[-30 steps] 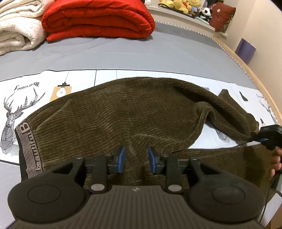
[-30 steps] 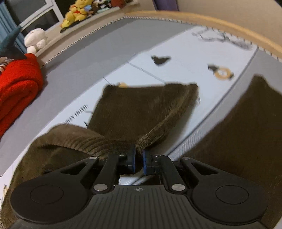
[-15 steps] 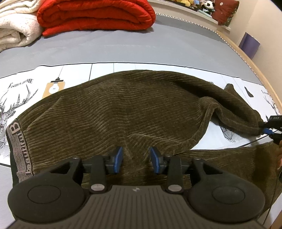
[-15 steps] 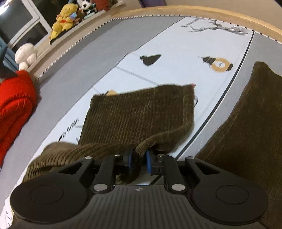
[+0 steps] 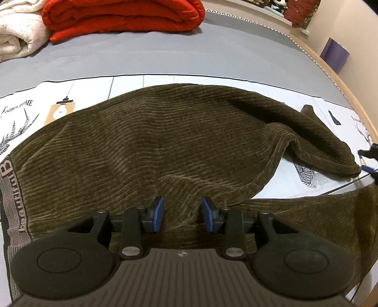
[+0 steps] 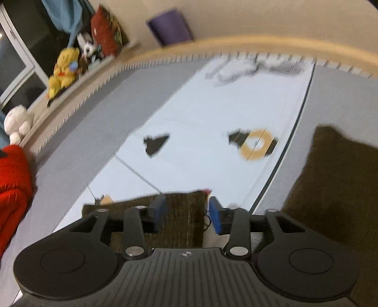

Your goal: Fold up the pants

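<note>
Olive-brown corduroy pants lie spread across a white printed mat, with the grey lettered waistband at the left. One leg is folded back, and its hem rests on the mat at the right. My left gripper hovers open low over the crotch, a soft ridge of cloth between its blue pads without being pinched. In the blurred right wrist view my right gripper has its jaws opening. The leg hem lies loose under them. The other leg lies at the right.
A rolled red quilt and a white blanket sit at the far side of the grey bed. The wooden bed rim curves along the right, with a purple box beyond it. Plush toys line a ledge.
My right gripper has opened and let go of the leg hem, which now lies flat, and it has swung away fast. My left gripper has come down closer to the pants.
</note>
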The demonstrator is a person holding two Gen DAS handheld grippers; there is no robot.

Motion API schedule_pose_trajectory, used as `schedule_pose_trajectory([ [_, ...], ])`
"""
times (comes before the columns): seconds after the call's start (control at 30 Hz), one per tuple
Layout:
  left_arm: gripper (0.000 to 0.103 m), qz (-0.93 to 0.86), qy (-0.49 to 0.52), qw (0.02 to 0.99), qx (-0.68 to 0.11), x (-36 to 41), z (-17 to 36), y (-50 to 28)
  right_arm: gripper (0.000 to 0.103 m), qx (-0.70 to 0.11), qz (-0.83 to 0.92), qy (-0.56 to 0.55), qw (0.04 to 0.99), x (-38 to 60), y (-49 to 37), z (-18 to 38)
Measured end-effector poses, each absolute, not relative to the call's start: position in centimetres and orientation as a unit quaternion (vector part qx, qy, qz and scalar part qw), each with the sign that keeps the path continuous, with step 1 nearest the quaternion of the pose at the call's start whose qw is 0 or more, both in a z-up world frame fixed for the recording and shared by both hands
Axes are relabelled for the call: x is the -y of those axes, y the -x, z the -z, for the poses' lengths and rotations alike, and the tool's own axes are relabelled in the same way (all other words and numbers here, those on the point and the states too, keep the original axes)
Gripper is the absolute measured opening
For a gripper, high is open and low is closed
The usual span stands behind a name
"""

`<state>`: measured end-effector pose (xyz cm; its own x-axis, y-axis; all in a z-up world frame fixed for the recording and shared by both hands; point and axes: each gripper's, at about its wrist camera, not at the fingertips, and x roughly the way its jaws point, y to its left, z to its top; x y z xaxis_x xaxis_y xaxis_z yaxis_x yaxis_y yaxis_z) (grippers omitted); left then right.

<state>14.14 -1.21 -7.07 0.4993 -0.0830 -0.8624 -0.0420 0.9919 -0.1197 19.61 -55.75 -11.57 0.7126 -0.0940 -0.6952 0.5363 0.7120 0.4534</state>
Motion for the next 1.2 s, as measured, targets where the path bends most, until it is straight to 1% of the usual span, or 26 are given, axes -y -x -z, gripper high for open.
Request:
schedule_pose_trajectory([
  [0.07,0.039,0.013,0.061,0.863,-0.501,1.7,7.2,-14.3,0.049,-0.352,0.169,-0.353,0.850,56.5,-20.6,13.4],
  [0.13,0.039,0.016,0.058,0.863,-0.501,2.1,7.5,-14.3,0.049,-0.363,0.158,-0.347,0.850,56.3,-21.6,14.3],
  [0.23,0.040,0.028,0.050,0.868,-0.493,2.7,8.2,-14.2,0.051,-0.366,0.145,-0.280,0.876,54.8,-23.0,14.5],
  [0.27,0.045,0.034,0.044,0.872,-0.486,3.0,8.4,-14.2,0.045,-0.367,0.143,-0.251,0.884,54.2,-23.4,14.5],
  [0.3,0.053,0.043,0.040,0.876,-0.480,3.4,8.6,-14.2,0.039,-0.367,0.142,-0.219,0.893,53.3,-23.7,14.4],
  [0.33,0.058,0.055,0.036,0.877,-0.475,3.9,8.8,-14.3,0.026,-0.365,0.142,-0.202,0.898,53.1,-23.9,14.4],
  [0.37,0.065,0.063,0.031,0.879,-0.472,4.4,9.1,-14.4,0.013,-0.363,0.144,-0.187,0.901,52.8,-23.9,14.4],
  [0.47,0.075,0.072,0.001,0.893,-0.444,6.0,9.3,-14.6,0.012,-0.352,0.135,-0.201,0.904,53.2,-24.0,14.0],
  [0.57,0.076,0.085,-0.039,0.890,-0.447,7.5,10.3,-15.1,0.011,-0.343,0.127,-0.203,0.908,53.4,-24.0,13.1],
  [0.63,0.047,0.068,-0.074,0.880,-0.465,7.9,11.5,-15.3,0.011,-0.338,0.115,-0.207,0.911,53.4,-24.2,12.3],
  [0.67,0.030,0.053,-0.086,0.876,-0.471,7.8,11.9,-15.4,0.011,-0.334,0.108,-0.211,0.912,53.5,-24.3,11.8],
  [0.7,0.016,0.048,-0.078,0.879,-0.468,7.5,11.9,-15.4,0.010,-0.330,0.098,-0.219,0.913,53.6,-24.5,11.2],
  [0.73,0.015,0.039,-0.069,0.881,-0.467,7.2,11.6,-15.5,0.010,-0.321,0.090,-0.232,0.914,53.7,-24.5,10.3],
  [0.77,0.014,0.034,-0.069,0.882,-0.465,7.0,11.4,-15.6,0.009,-0.288,0.089,-0.257,0.918,54.1,-24.1,8.8],
  [0.83,0.013,0.032,-0.076,0.884,-0.460,6.7,10.8,-15.4,0.008,-0.165,0.120,-0.274,0.940,54.8,-21.8,5.3],
  [0.87,0.013,0.036,-0.080,0.882,-0.464,6.7,10.7,-15.4,0.008,-0.117,0.173,-0.252,0.945,55.1,-20.6,4.2],
  [0.9,0.013,0.040,-0.087,0.878,-0.469,6.7,10.6,-15.4,0.008,-0.103,0.234,-0.242,0.936,55.8,-19.8,4.1],
  [0.93,0.013,0.044,-0.098,0.873,-0.476,6.8,10.7,-15.3,0.008,-0.118,0.278,-0.261,0.917,57.2,-19.4,5.0],
  [0.97,0.013,0.047,-0.106,0.869,-0.481,6.8,10.9,-15.3,0.009,-0.167,0.313,-0.285,0.891,58.7,-19.6,6.9],
  [1.0,0.013,0.048,-0.112,0.866,-0.485,6.8,11.0,-15.2,0.009,-0.237,0.347,-0.309,0.853,60.2,-19.8,9.7],
  [1.03,0.013,0.050,-0.114,0.864,-0.488,6.7,11.1,-15.2,0.009,-0.265,0.357,-0.330,0.833,61.0,-19.6,11.6],
  [1.1,0.013,0.054,-0.114,0.861,-0.492,6.5,10.9,-15.4,0.009,-0.304,0.358,-0.321,0.822,61.7,-19.7,14.2],
  [1.2,0.013,0.061,-0.109,0.860,-0.496,5.9,10.4,-15.2,0.009,-0.298,0.347,-0.305,0.835,61.6,-20.3,14.2],
])
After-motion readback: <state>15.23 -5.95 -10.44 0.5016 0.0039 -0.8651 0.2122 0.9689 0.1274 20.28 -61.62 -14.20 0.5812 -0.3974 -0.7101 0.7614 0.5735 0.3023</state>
